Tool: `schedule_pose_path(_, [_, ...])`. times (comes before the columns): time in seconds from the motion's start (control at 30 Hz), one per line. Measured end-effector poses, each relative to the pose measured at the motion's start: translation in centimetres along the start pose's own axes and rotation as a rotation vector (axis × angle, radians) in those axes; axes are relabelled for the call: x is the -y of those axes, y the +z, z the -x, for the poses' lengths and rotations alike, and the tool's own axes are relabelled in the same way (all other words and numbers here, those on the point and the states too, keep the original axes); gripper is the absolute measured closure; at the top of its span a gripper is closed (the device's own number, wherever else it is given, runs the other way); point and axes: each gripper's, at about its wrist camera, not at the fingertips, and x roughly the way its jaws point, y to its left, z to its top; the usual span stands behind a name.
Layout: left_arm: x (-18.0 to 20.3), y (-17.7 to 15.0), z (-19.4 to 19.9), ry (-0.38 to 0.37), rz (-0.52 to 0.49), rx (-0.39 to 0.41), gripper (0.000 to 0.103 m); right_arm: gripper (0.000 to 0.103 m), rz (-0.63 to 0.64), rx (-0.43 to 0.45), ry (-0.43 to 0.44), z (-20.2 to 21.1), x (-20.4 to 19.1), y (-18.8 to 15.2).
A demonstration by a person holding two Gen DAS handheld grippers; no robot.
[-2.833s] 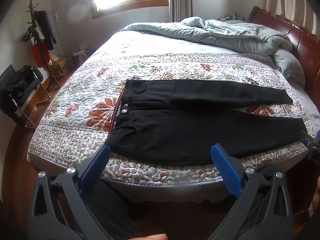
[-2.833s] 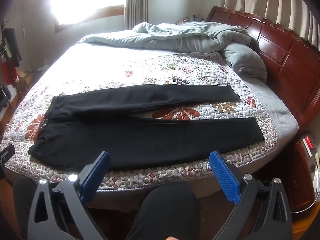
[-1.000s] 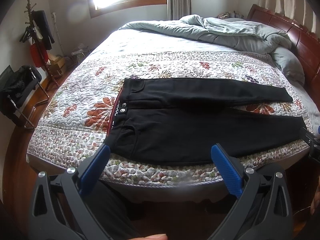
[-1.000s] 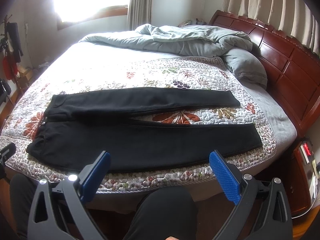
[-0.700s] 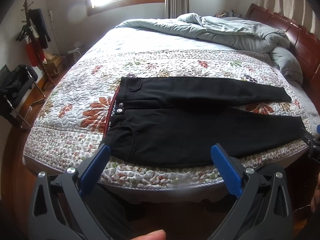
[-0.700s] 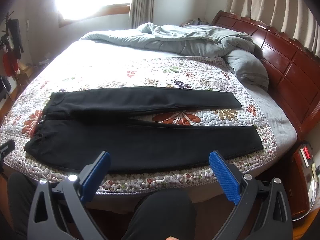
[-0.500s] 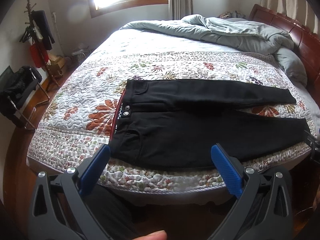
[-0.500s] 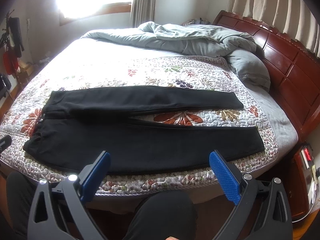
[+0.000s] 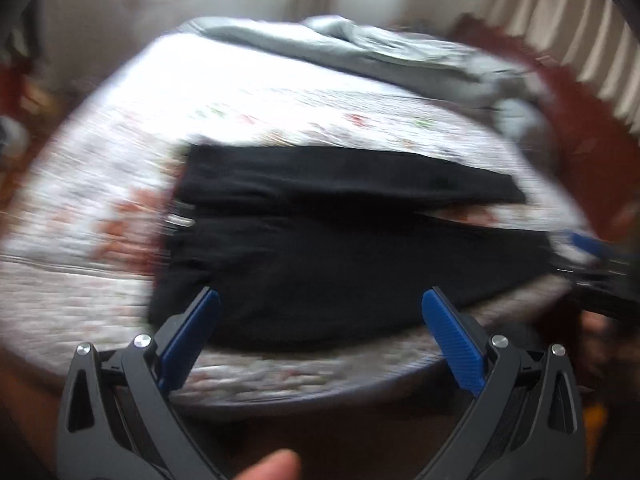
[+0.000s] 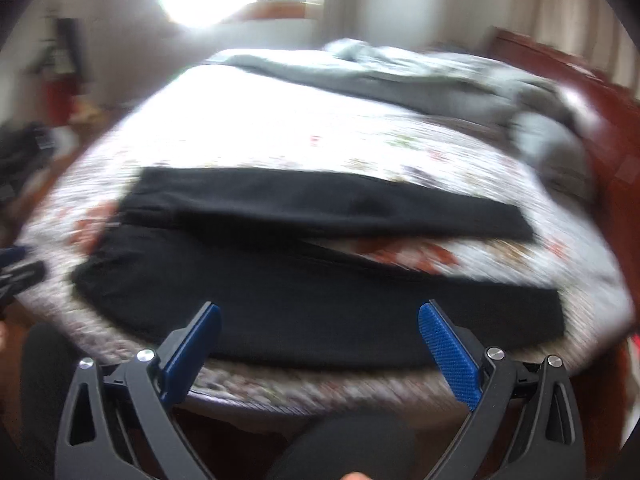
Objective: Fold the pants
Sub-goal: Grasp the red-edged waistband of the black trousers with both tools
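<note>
Black pants (image 9: 328, 240) lie flat on the floral quilt, waist to the left and both legs running right with a narrow gap between them. Both views are blurred by motion. My left gripper (image 9: 320, 300) is open, its blue pads over the near edge of the pants close to the waist and hip. My right gripper (image 10: 318, 312) is open too, hovering over the near leg of the pants (image 10: 320, 304). Nothing is between the fingers of either one. The right gripper's blue tip also shows at the right edge of the left wrist view.
The quilted bed (image 10: 280, 136) carries a rumpled grey duvet (image 10: 420, 76) at the far side and a grey pillow by the dark wooden headboard (image 10: 568, 76) on the right. The person's knee (image 10: 344, 444) is below the bed's near edge. A bright window is behind.
Both grippers have swung quickly forward toward the bed, so the pants look larger and closer and both views are smeared. The pants lie as before, and both grippers stay open.
</note>
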Motion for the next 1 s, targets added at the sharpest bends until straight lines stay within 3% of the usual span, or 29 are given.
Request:
schedule_pose_path(0.03, [-0.6,0.4,-0.8,0.012,-0.016,-0.032,0.002,0.004,0.062,-0.025,0.066,-1.8,0.0,0.5])
schedule_pose_path(0.13, [-3.5,2.6,-3.0,0.120,-0.117,-0.055,0.003,0.004,0.193,-0.156,0.055,-6.4,-0.2,1.5])
schedule_pose_path(0.2, [-6.1,4.4,-4.5,0.124,-0.136,-0.085,0.003,0.004,0.245,-0.166,0.112,-8.5,0.6,3.5])
schedule_pose_path(0.3, [-12.2,8.5,-8.2,0.187,-0.103,-0.172,0.003,0.004,0.172,-0.112,0.246,-10.3,3.7,7.4])
schedule_pose_path(0.43, [-19.5,13.8,-12.0,0.231,-0.001,-0.237,0.003,0.004,0.176,-0.316,0.232,-17.2,6.0,11.1])
schedule_pose_path(0.5, [-21.6,16.1,-13.4,0.205,0.046,-0.242,0.003,0.004,0.226,-0.353,0.223,-20.0,6.3,12.8])
schedule_pose_path(0.63, [-24.4,20.2,-16.2,0.050,0.118,-0.190,0.003,0.005,0.277,-0.398,0.283,-23.9,6.3,16.1])
schedule_pose_path(0.7, [-24.9,21.3,-18.1,0.014,0.127,-0.214,0.003,0.009,0.317,-0.438,0.296,-25.9,6.1,17.5])
schedule_pose_path(0.77, [-25.2,22.0,-20.6,-0.015,0.127,-0.253,0.003,0.017,0.347,-0.484,0.335,-27.6,5.8,18.6])
schedule_pose_path(0.87, [-25.1,21.8,-23.7,-0.001,0.101,-0.315,0.003,0.026,0.375,-0.543,0.364,-30.2,6.0,19.8])
schedule_pose_path(1.0, [-25.2,21.9,-25.8,-0.039,0.069,-0.336,0.004,0.027,0.415,-0.604,0.399,-33.4,6.3,20.9])
